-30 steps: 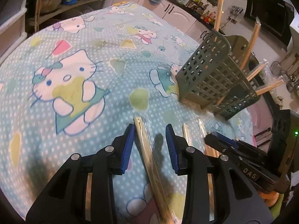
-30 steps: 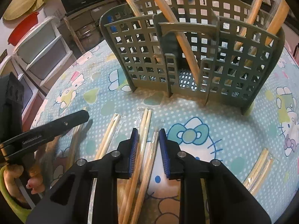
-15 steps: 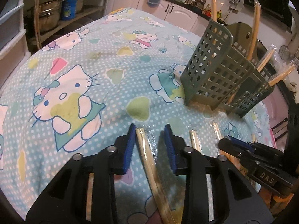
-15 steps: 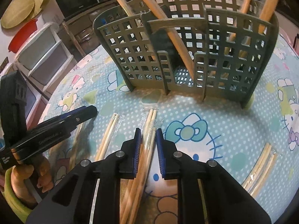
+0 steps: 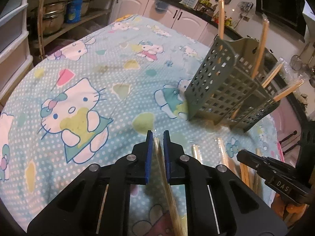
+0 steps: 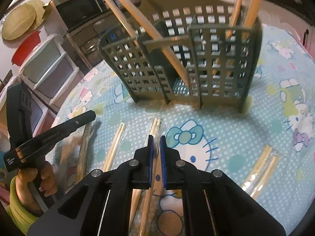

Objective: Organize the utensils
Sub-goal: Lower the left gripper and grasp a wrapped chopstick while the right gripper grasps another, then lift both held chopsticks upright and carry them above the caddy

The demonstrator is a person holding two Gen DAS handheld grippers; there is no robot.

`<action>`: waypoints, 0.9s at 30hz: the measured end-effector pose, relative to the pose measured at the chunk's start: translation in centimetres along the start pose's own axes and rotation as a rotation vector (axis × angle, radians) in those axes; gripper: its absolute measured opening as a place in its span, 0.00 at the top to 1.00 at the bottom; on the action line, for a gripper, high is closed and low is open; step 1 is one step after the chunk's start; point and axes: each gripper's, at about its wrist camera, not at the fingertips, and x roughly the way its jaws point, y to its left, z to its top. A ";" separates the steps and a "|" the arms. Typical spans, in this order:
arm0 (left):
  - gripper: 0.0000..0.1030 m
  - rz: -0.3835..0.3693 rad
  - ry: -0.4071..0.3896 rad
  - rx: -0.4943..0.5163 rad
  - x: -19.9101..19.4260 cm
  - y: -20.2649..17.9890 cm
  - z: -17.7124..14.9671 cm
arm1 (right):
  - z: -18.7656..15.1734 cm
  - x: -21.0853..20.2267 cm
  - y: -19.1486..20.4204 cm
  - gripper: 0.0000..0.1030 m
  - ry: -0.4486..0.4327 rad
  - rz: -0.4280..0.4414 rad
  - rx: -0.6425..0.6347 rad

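— Where are the wrapped chopsticks found, and how are they held?

— One wrapped pair of chopsticks point(image 5: 159, 157) is clamped between the jaws of the left gripper point(image 5: 157, 137), close to its far end. A second wrapped pair point(image 6: 156, 147) is gripped by the right gripper point(image 6: 155, 140); its jaws are closed on the wrapper, with only a narrow gap seen between the blue pads point(image 6: 150, 157).

— How are the two grippers posed?

— Both are kept low over the surface point(image 5: 110, 63) and are pointed forward, toward the green utensil holder point(image 6: 196, 63). In the right wrist view the left gripper is seen at the left side, held by a hand point(image 6: 29, 179) in a yellow-green sleeve.

— How many chopstick pairs are counted?

— In the right wrist view five pairs can be counted on the Hello Kitty cloth: three pairs point(image 6: 116, 145) lie loose to the left of the right gripper, one is in its jaws, and one pair point(image 6: 261, 163) lies well apart at the right. In the holder four sticks point(image 6: 149, 25) are seen, leaning in different compartments. The exact number inside cannot be told.
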 end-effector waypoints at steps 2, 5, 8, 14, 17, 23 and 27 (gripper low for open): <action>0.96 -0.007 0.002 0.007 -0.1 -0.4 0.1 | 0.2 -0.7 -0.1 0.94 -0.012 0.004 0.005; 0.97 -0.013 -0.004 0.023 -0.6 -1.0 0.3 | 0.4 -1.9 0.1 0.94 -0.047 0.009 -0.009; 0.97 -0.046 -0.009 0.011 -1.1 -1.2 0.6 | 0.7 -3.0 0.1 0.94 -0.078 0.022 -0.008; 0.97 -0.078 -0.073 0.019 -4.0 -1.9 1.7 | 1.6 -5.7 1.0 0.95 -0.169 0.047 -0.043; 0.97 -0.094 -0.117 0.024 -5.8 -2.4 2.5 | 1.9 -7.1 1.6 0.95 -0.211 0.051 -0.066; 0.97 -0.113 -0.188 0.033 -8.7 -3.1 3.8 | 2.5 -9.4 2.7 0.95 -0.293 0.055 -0.108; 0.98 -0.122 -0.218 0.043 -10.0 -3.8 4.3 | 2.9 -10.6 3.4 0.95 -0.335 0.050 -0.132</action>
